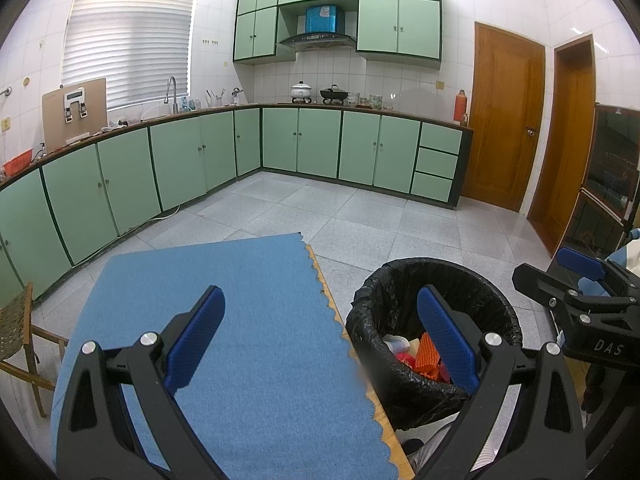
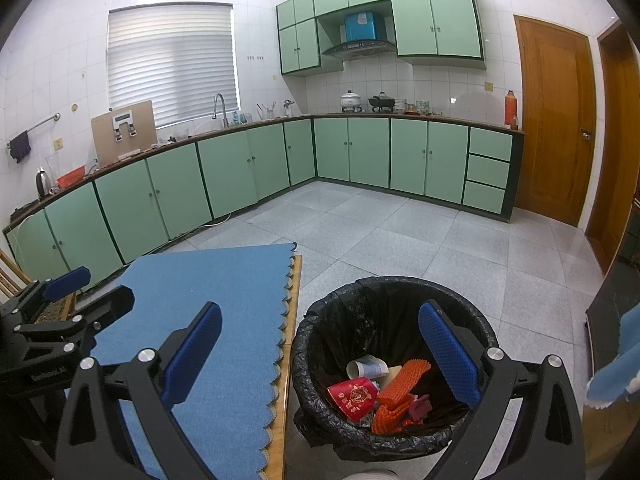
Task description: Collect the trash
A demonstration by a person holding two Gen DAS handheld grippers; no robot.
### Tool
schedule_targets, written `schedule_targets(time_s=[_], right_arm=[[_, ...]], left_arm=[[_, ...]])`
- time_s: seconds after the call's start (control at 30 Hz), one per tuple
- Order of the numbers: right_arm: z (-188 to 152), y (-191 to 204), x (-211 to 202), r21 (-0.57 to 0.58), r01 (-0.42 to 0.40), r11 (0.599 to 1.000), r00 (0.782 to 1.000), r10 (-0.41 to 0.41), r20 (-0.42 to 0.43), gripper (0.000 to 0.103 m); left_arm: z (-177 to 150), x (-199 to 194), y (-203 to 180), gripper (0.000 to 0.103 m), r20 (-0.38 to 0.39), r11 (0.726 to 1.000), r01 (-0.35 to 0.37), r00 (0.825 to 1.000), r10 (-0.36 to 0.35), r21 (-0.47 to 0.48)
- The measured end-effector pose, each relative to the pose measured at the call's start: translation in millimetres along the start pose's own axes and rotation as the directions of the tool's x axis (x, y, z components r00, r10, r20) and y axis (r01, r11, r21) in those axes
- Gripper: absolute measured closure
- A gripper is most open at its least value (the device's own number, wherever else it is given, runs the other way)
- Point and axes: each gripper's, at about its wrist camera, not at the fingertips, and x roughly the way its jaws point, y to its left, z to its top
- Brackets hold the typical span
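A bin lined with a black bag stands on the floor right of the table. Inside lie a red packet, orange foam netting and a white paper cup. My right gripper hovers open and empty above the gap between table and bin. My left gripper is also open and empty, straddling the edge of the blue cloth and the bin. The orange netting shows in the left wrist view too. Each gripper appears in the other's view: right gripper, left gripper.
The blue cloth covers a wooden table with nothing lying on it. A woven chair stands to the left. Green cabinets line the far walls, a wooden door is at the right, and tiled floor lies beyond.
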Motion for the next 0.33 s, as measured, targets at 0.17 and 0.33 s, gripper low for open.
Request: schedule_targets(time_s=[0.17, 0.33], right_arm=[[-0.3, -1.2, 0.9, 0.000, -0.001, 1.000, 1.000, 0.001, -0.001, 0.006], [-1.5, -1.6, 1.0, 0.001, 0.000, 1.000, 1.000, 0.000, -0.001, 0.006]], left_arm=[[-4.0, 4.0, -0.3, 0.009, -0.003, 1.000, -0.004, 1.000, 0.004, 0.000], [-3.8, 4.8, 0.3, 0.009, -0.004, 1.000, -0.003, 1.000, 0.003, 0.001]])
